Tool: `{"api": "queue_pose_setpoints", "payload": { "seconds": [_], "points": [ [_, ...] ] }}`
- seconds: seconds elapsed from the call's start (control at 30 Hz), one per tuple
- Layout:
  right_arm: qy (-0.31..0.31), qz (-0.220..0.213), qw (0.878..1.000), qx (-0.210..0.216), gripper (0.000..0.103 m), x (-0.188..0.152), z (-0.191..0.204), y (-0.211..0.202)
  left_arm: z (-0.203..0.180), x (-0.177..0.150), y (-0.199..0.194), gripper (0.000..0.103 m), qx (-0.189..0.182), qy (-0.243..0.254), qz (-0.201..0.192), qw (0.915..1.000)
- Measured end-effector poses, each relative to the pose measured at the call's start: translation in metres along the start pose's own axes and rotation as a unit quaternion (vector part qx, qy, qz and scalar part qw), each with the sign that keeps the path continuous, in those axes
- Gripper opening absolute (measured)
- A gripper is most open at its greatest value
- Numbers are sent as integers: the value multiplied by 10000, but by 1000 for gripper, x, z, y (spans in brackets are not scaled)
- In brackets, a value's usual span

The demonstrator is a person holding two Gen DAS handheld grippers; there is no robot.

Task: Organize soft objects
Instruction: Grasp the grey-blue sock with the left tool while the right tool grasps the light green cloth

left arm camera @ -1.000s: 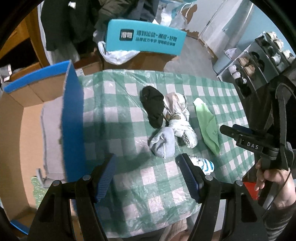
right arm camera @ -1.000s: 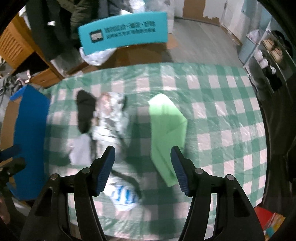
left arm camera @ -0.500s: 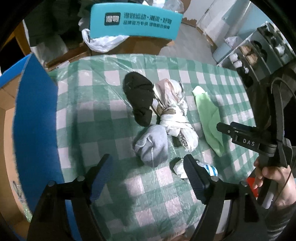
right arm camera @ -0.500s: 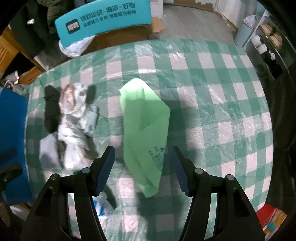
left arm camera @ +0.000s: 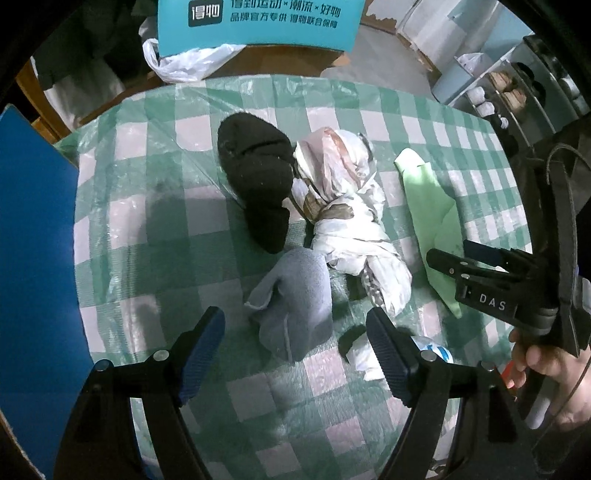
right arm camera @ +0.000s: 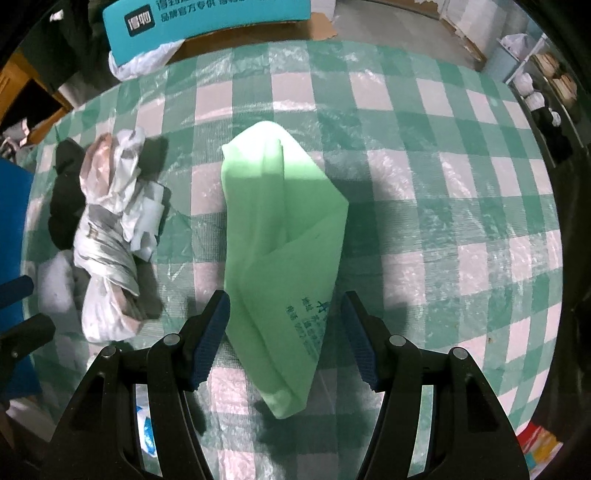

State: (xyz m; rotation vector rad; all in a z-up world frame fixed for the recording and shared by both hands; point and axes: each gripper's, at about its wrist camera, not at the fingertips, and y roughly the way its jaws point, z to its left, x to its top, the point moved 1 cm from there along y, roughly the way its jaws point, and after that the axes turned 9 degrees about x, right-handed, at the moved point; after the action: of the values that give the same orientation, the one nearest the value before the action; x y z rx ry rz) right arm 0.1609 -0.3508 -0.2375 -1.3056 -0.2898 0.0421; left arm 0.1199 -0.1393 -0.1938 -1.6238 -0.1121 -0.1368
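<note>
Worktop (left arm camera: 155,229) in green-white check under clear plastic, soft items clustered on it. Left wrist view: left claw (left arm camera: 295,343) with jaws wide apart, just been opening, pads touching nothing, grey sock (left arm camera: 295,295) lying on the cloth between them. Black sock (left arm camera: 258,173) sits beyond the grey one, touching a knotted white plastic bag bundle (left arm camera: 347,221) on its right. Small white-blue item (left arm camera: 432,349) is partly hidden behind the right pad. Only this view shows the right claw's body from the side, a hand (left arm camera: 546,365) gripping its handle, plus a blue panel (left arm camera: 37,240) at far left. Right wrist view: right claw (right arm camera: 286,332) apart, pads clear of the folded green bag (right arm camera: 284,229) lying flat between them, printed text near its lower end; here the bag shows whole, while the left view catches only its edge. Teal box (right arm camera: 207,14) stands beyond the worktop in both views.
</note>
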Motion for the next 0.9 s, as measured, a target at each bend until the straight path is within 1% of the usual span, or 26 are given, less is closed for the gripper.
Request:
{"api": "queue_pose_setpoints", "payload": {
  "seconds": [0.33,0.4,0.47,0.5,0.53,0.57,0.63,0.67,0.7,0.73,0.77,0.8,0.9],
  "points": [
    [-198,-12,9994,-292,61,4,5,9,-1,2,21,80,124,85,129,9998],
    [-166,-20,9994,-301,61,5,6,9,0,1,22,78,119,119,98,9998],
    [-155,-28,9994,-311,61,5,7,9,0,0,22,70,143,220,40,9996],
    [-157,-34,9994,-308,61,5,6,8,0,0,22,57,134,265,34,9996],
    [-157,-41,9994,-301,61,5,7,8,0,0,22,49,107,299,53,9995],
    [-164,-42,9995,-284,61,3,6,5,0,-1,22,46,78,302,63,9995],
    [-211,-34,9995,-232,60,2,10,9,2,-2,20,35,30,291,45,9996],
    [-245,-28,9995,-208,54,1,10,8,3,-3,19,34,26,295,38,9996],
    [-279,-25,9994,-200,44,0,12,8,4,-4,19,32,15,302,35,9995],
    [-307,-15,9993,-193,37,1,13,8,4,-5,18,30,5,307,31,9995],
    [-336,-1,9993,-173,23,1,16,8,4,-5,16,29,-9,308,12,9995],
    [-354,17,9993,-151,11,1,19,8,4,-6,15,28,-24,314,-13,9995],
    [-346,42,9993,-108,6,0,21,10,6,-7,8,26,-38,358,-104,9993]
  ]
}}
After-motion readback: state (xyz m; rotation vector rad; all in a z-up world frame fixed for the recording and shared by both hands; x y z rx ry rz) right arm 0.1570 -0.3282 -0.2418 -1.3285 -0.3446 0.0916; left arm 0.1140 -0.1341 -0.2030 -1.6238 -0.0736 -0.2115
